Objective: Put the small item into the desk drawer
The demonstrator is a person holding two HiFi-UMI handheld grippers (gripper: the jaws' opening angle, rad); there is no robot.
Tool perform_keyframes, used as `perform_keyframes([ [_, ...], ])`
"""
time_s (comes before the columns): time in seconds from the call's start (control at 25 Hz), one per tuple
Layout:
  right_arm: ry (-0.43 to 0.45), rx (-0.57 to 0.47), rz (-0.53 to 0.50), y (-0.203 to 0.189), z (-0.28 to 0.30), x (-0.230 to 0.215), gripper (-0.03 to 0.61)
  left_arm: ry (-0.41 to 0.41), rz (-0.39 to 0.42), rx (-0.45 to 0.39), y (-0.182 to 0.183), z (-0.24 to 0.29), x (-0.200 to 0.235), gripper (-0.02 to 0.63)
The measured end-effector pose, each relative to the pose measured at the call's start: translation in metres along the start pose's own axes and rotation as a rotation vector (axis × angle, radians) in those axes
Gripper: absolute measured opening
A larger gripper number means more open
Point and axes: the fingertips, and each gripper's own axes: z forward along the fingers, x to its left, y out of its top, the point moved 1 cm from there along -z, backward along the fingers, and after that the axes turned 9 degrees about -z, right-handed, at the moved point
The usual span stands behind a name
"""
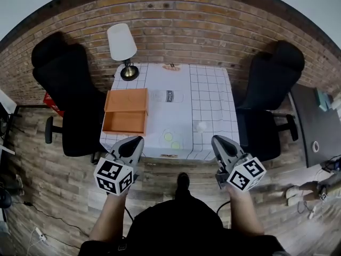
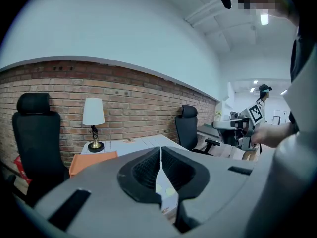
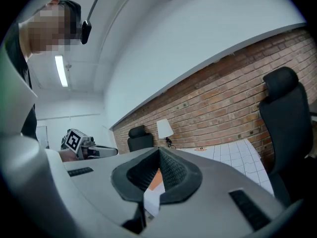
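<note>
An open orange drawer box (image 1: 125, 111) sits on the left side of a table under a white checked cloth (image 1: 210, 89). Two pale yellow-green round pieces (image 1: 171, 140) lie near the table's front edge, and a small white round piece (image 1: 201, 126) lies to their right. Both grippers hang in front of the table, short of its edge. My left gripper (image 1: 137, 141) is shut and empty, its jaws meeting in a line (image 2: 161, 150). My right gripper (image 1: 216, 141) is also shut with nothing in it (image 3: 159, 152). The orange box (image 2: 91, 161) shows past the left jaws.
A white-shaded lamp (image 1: 122, 44) stands at the table's far left corner before a brick wall. Black office chairs flank the table, one left (image 1: 69, 89) and one right (image 1: 269, 89). A dark desk (image 1: 314, 127) stands further right. A flat printed label (image 1: 170, 96) lies mid-table.
</note>
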Motion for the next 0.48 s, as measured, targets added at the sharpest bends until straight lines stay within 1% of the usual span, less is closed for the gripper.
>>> perform_keyframes([
  [0.24, 0.011, 0.047, 0.012, -0.009, 0.031, -0.071, 0.005, -0.019, 0.02, 0.061, 0.019, 0.081, -0.006, 0.017],
  [0.36, 0.034, 0.087, 0.013, -0.023, 0.045, -0.089, 0.005, -0.027, 0.017, 0.088, 0.017, 0.11, -0.009, 0.017],
  [0.48, 0.042, 0.131, 0.001, -0.037, 0.053, -0.103, 0.008, -0.038, 0.005, 0.094, 0.017, 0.134, -0.01, 0.017],
])
